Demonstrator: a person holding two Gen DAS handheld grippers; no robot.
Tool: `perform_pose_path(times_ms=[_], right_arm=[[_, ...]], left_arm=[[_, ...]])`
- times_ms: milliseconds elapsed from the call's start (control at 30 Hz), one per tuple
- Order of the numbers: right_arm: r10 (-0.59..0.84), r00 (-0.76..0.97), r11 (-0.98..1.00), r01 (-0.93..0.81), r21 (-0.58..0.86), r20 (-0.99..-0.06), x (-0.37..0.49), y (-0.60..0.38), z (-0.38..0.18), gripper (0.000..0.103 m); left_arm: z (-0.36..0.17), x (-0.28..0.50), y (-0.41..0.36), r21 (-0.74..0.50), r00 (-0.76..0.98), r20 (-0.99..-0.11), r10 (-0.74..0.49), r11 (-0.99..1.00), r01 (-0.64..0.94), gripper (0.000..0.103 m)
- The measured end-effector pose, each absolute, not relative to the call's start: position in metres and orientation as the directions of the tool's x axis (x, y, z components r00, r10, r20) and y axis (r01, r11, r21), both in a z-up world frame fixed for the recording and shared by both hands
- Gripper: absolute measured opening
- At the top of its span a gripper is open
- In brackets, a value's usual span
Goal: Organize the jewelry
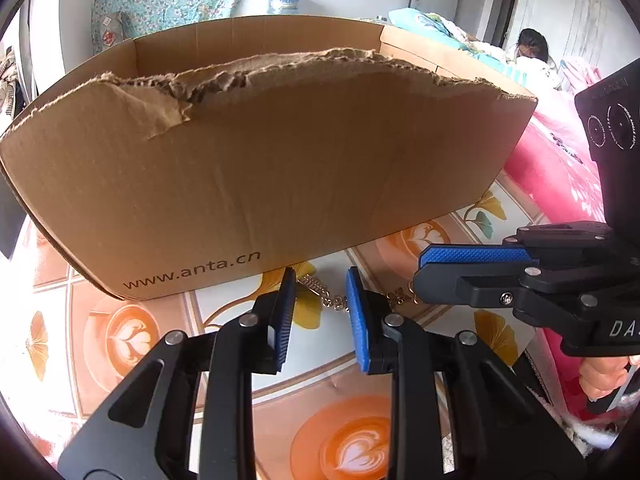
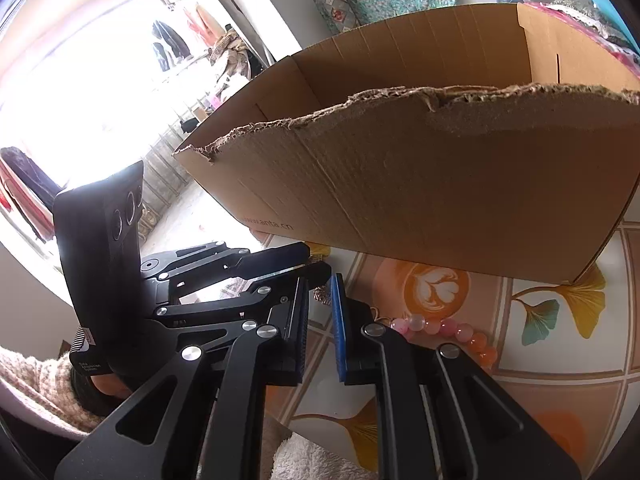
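**Left wrist view: chain between parted jaws**

A metal chain (image 1: 326, 294) is seen at lower centre, on the patterned tablecloth (image 1: 132, 336) before the cardboard box (image 1: 256, 168), between the released left gripper (image 1: 322, 312). The right gripper (image 2: 320, 328) is also parted; pink beads (image 2: 444, 332) lie beside it.

Both claws — left claw (image 1: 320, 312), right claw (image 2: 320, 328) — are black, silver-riveted, with ribbed blue pads (image 1: 356, 320).

Chain (image 1: 326, 294) lies on the tablecloth (image 1: 132, 332) before the box (image 1: 256, 168)
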State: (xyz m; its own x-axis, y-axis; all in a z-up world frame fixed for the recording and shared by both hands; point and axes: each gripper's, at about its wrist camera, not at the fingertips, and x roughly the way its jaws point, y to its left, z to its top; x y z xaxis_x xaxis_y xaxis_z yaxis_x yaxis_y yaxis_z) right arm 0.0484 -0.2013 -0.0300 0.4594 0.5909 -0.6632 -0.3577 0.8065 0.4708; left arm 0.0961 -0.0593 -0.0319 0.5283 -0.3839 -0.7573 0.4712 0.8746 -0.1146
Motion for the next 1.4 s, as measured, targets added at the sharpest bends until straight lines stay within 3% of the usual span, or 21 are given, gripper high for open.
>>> perform_pose_path(times_ms=[167, 367, 700, 867, 967, 1100, 1233, 1400], right_arm=[[0.595, 0.459, 0.804, -0.360, 0.474, -0.660, 0.050, -0.199, -0.030, 0.012], [0.603, 0.457, 0.797, -0.370, 0.477, -0.654, 0.051, -0.197, -0.030, 0.012], [0.613, 0.450, 0.790, -0.375, 0.485, -0.650, 0.051, -0.197, -0.032, 0.012], [0.567, 0.459, 0.819, -0.398, 0.413, -0.684, 0.048, -0.188, -0.032, 0.012], [0.531, 0.467, 0.837, -0.422, 0.349, -0.707, 0.042, -0.180, -0.031, 0.027], [0.522, 0.469, 0.836, -0.447, 0.318, -0.713, 0.037, -0.177, -0.029, 0.027], [0.511, 0.466, 0.841, -0.444, 0.308, -0.723, 0.041, -0.176, -0.033, 0.027], [0.509, 0.458, 0.835, -0.470, 0.288, -0.729, 0.044, -0.168, -0.030, 0.027]], left_arm=[[-0.033, 0.096, -0.054, -0.076, 0.555, -0.762, -0.334, 0.897, 0.436, 0.003], [-0.031, 0.092, -0.027, -0.093, 0.542, -0.769, -0.339, 0.898, 0.429, 0.002], [-0.023, 0.083, 0.040, -0.349, 0.541, -0.684, -0.490, 0.870, 0.347, 0.002], [-0.018, 0.082, 0.040, -0.336, 0.558, -0.679, -0.476, 0.878, 0.341, 0.002], [-0.013, 0.078, 0.037, -0.333, 0.562, -0.670, -0.484, 0.873, 0.355, 0.002], [0.005, 0.074, 0.031, -0.345, 0.582, -0.618, -0.529, 0.847, 0.404, 0.002], [-0.012, 0.083, 0.026, -0.340, 0.550, -0.669, -0.500, 0.864, 0.371, 0.002], [-0.021, 0.083, 0.035, -0.360, 0.546, -0.672, -0.500, 0.865, 0.350, 0.002]])
